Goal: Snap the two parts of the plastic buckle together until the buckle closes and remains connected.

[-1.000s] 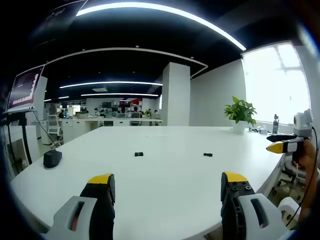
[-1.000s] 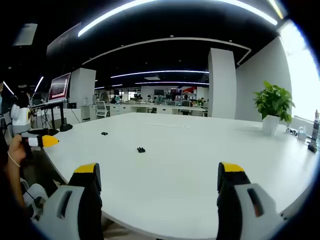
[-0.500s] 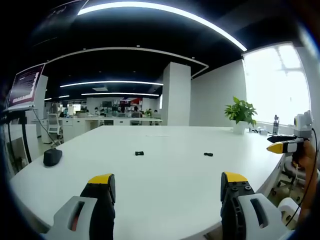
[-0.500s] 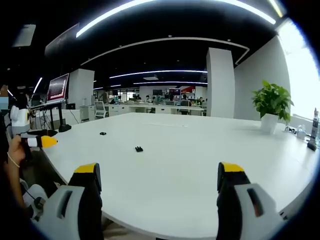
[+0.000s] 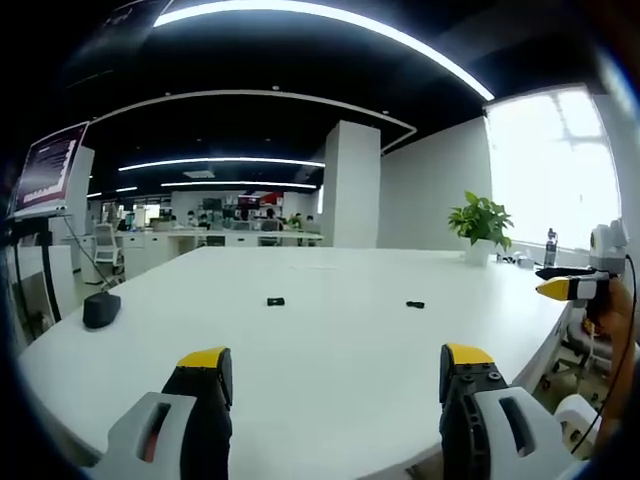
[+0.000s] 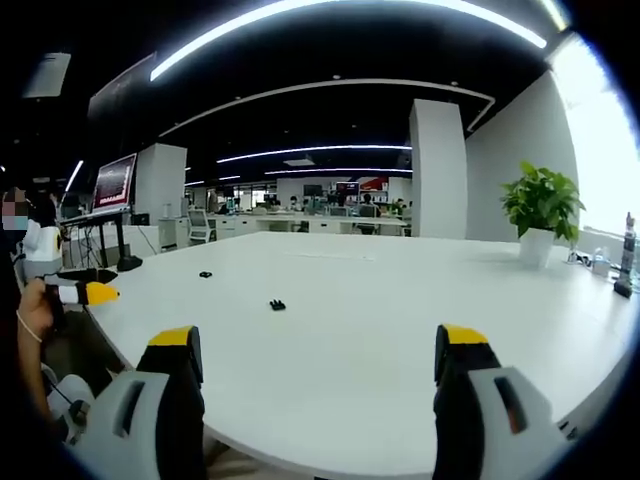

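Item: plastic buckle, two separate black parts, lying on a white worktop (image 5: 330,370).
- Left buckle part (image 5: 275,301): in the left gripper view it lay mid-worktop, far ahead of the jaws; in the right gripper view it sat further off, toward the left edge.
- Right buckle part (image 5: 415,304): lay well apart from the first, nothing between them; in the right gripper view it was the nearer piece, ahead of the jaws.
- Left hand-held gripper (image 5: 335,365): jaws spread wide, nothing between them, held back at the near edge.
- Right hand-held gripper (image 6: 318,345): likewise spread and unloaded, at the near edge.
- Also present: dark rounded object (image 5: 101,309) at the left of the worktop; potted plant (image 5: 481,226) at the far right corner.

Status, as judged: neither part grasped; task at approach stage.

Risks, as judged:
- Both parts were small and low; a jaw landing off-centre could skid one across the smooth top.
- Their orientation was too small to read, so prongs and socket might meet misaligned and fail to latch.
- A partial click could part again on release.
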`<state>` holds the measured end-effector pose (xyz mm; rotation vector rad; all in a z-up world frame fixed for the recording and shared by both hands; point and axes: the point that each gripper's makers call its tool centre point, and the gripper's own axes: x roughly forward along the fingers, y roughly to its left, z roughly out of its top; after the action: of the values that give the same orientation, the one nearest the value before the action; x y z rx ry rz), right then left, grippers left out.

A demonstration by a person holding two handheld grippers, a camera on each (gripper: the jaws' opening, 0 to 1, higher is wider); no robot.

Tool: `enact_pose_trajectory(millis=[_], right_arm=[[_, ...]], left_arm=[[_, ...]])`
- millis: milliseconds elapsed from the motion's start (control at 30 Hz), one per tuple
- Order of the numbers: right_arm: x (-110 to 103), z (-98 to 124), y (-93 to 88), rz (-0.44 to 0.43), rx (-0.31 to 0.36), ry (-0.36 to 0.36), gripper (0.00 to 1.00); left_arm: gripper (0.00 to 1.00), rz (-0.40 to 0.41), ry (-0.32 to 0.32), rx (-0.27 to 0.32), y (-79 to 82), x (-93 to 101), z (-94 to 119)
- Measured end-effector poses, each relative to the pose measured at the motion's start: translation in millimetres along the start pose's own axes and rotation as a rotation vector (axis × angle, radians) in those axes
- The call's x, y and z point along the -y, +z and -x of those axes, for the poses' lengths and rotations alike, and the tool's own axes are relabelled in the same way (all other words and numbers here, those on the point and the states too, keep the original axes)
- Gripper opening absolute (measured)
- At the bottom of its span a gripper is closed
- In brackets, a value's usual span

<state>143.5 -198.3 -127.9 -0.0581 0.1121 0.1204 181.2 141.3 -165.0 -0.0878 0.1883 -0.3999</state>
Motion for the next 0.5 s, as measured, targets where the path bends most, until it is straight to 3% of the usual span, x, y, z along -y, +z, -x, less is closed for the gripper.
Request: enact_pose_trajectory(millis=[233, 367, 433, 500], right_arm=[[2.6, -10.1, -8.1, -0.023, -0.007, 0.014, 0.97], [-14.5, -22.5, -8.8, -0.058, 0.035, 0.12, 1.0], [-14.5, -26.3, -8.0, -0.064, 0.042, 0.125, 1.0], [-17.1, -29.8, -7.2, -0.055, 0.038, 0.132, 1.0]], left_arm=[[0.86, -0.016, -0.021, -0.008, 6.5, 0.2, -15.8], [0.86, -0.046, -0.004, -0.027, 5.7, -4.7, -23.3], [0.86, -0.061, 0.001, -0.039, 2.9, -7.4, -28.9], [0.86, -0.042, -0.034, -0.056, -1.0, -6.3, -33.8]])
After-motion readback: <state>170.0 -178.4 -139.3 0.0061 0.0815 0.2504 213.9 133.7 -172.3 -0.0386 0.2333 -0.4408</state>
